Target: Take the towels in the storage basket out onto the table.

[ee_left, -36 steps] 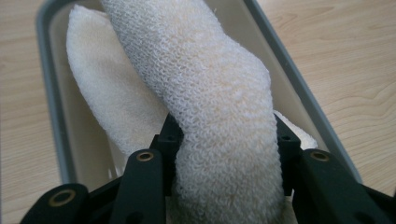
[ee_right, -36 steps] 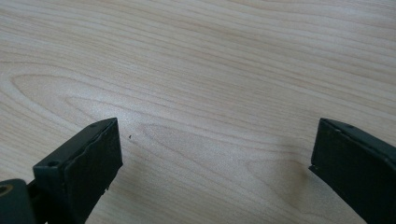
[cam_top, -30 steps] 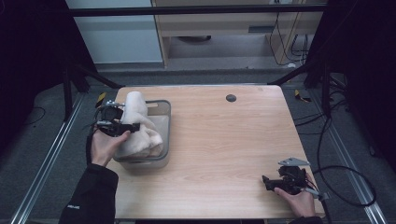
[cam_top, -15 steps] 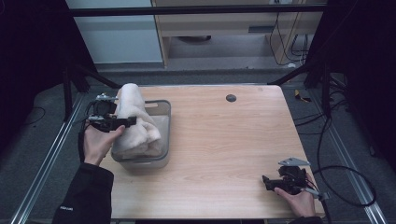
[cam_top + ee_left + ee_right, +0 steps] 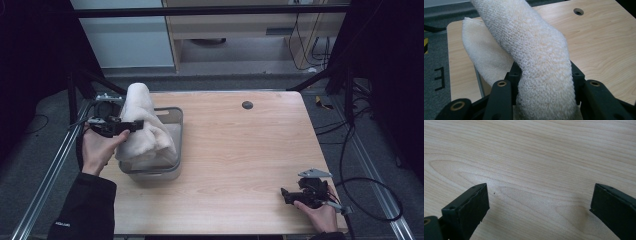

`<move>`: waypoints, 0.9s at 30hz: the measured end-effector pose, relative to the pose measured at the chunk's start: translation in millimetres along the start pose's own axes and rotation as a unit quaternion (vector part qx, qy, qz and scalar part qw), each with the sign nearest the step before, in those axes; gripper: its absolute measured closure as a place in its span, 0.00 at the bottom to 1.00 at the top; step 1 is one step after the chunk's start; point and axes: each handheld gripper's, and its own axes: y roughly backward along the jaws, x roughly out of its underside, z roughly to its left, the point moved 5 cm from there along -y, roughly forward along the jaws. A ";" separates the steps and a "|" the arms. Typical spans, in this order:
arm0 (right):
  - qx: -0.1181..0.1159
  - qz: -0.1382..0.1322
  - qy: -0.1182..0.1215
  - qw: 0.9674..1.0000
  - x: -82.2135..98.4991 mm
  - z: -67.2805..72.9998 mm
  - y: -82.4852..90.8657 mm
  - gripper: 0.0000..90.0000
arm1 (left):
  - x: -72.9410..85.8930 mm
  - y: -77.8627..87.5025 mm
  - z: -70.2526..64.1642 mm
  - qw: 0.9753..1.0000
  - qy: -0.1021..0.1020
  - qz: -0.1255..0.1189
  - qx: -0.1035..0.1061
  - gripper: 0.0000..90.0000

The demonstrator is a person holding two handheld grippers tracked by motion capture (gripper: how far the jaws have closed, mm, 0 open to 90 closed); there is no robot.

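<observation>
Since the earlier frames we have raised the left gripper [image 5: 131, 125], jaws clamped on the towel [image 5: 142, 125], so it hangs half out of the bin [image 5: 172, 167], while the right gripper [image 5: 287, 195] rests wide open, empty, on the table [image 5: 240, 150].

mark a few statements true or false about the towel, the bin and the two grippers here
1. The left gripper is clamped on a cream towel. True.
2. The towel lies flat on the bare table. False: it is lifted in a hump, its lower part hanging into the grey bin.
3. The right gripper has its jaws apart with nothing between them. True.
4. The right gripper is also holding the towel. False: it sits at the table's near right corner, far from the towel.
5. The bin stands on the right side of the table. False: it is on the left side, by the person's left hand.
</observation>
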 end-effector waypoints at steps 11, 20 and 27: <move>-0.001 0.000 -0.003 1.000 0.0 -0.2 -0.1 0.02 | -11.0 18.5 0.3 1.000 -0.008 -0.003 -0.006 0.65; -0.001 0.001 -0.003 1.000 0.2 -0.4 0.0 0.02 | -24.7 42.2 -8.5 1.000 -0.022 -0.020 -0.001 0.65; -0.002 0.000 -0.005 1.000 0.0 -0.4 0.8 0.02 | -31.3 57.4 -19.2 0.999 -0.038 -0.026 0.000 0.65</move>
